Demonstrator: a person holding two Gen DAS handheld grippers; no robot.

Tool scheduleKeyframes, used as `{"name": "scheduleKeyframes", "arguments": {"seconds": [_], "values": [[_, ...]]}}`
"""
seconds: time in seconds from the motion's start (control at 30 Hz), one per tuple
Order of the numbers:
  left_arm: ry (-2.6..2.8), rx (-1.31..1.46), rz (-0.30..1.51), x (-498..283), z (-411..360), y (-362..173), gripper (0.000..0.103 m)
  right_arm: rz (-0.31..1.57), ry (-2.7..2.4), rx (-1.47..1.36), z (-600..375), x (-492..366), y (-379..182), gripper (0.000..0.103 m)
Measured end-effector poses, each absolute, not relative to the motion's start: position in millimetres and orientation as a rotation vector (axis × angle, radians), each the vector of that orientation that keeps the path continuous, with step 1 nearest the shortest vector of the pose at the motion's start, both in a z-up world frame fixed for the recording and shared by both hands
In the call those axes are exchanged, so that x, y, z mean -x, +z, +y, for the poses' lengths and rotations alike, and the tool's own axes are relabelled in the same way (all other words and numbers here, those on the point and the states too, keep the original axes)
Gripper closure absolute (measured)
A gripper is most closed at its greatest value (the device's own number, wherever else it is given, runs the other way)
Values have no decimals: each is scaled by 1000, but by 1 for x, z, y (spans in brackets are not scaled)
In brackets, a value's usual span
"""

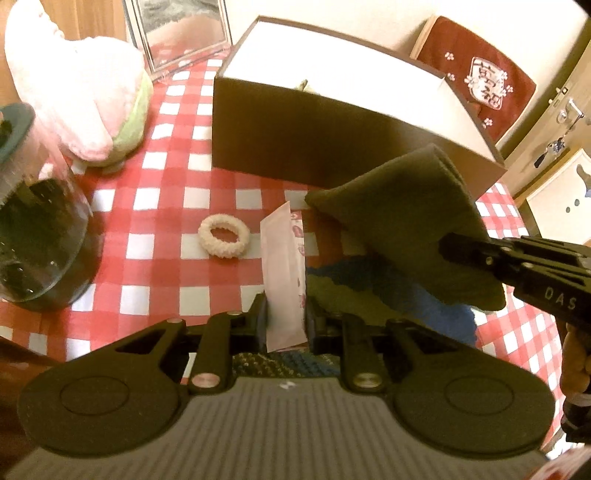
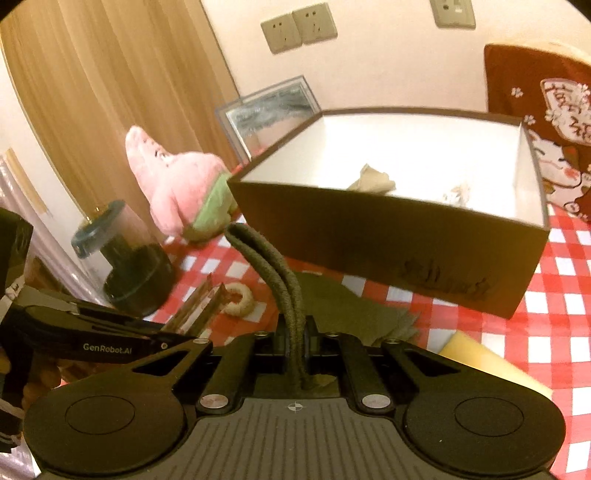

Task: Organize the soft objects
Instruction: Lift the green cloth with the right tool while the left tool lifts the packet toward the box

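While both claws are busy, the soft stuff hangs over the table.
Left claw [image 1: 286, 317] pinches a flat pink floral packet [image 1: 283, 273]; right claw [image 2: 295, 341] is clamped on a folded dark olive cloth [image 2: 273, 273], both just in front of the open brown white-lined box [image 2: 388, 236] on the red-checked table [image 1: 162, 236], fluffy cream scrunchie [image 1: 223, 235] nearby.

Cream wall [image 2: 388, 66], tan curtain [image 2: 103, 81], sockets [image 2: 299, 29]

Left tool [image 1: 286, 314] and right tool [image 2: 295, 341] both clamped tight, angled downward.
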State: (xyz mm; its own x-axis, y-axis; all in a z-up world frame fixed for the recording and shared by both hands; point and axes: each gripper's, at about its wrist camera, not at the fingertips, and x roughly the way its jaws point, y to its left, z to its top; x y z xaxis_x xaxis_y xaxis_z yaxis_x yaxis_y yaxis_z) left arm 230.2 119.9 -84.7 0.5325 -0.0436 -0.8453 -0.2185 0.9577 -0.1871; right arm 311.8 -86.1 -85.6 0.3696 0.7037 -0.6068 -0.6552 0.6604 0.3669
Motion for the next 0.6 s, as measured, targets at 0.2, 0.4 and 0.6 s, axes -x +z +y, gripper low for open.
{"name": "scheduleKeyframes", "arguments": {"seconds": [0.2,0.4,0.6], "values": [[105,277,974,-228,118,-66,84,771,872,-84,-97,-308,-66,97],[91,253,943,-231,113,-48,84,732,874,-92,-106,-306,-44,97],[72,229,898,-240,108,-28,84,697,874,-118,-120,-308,-20,97]]}}
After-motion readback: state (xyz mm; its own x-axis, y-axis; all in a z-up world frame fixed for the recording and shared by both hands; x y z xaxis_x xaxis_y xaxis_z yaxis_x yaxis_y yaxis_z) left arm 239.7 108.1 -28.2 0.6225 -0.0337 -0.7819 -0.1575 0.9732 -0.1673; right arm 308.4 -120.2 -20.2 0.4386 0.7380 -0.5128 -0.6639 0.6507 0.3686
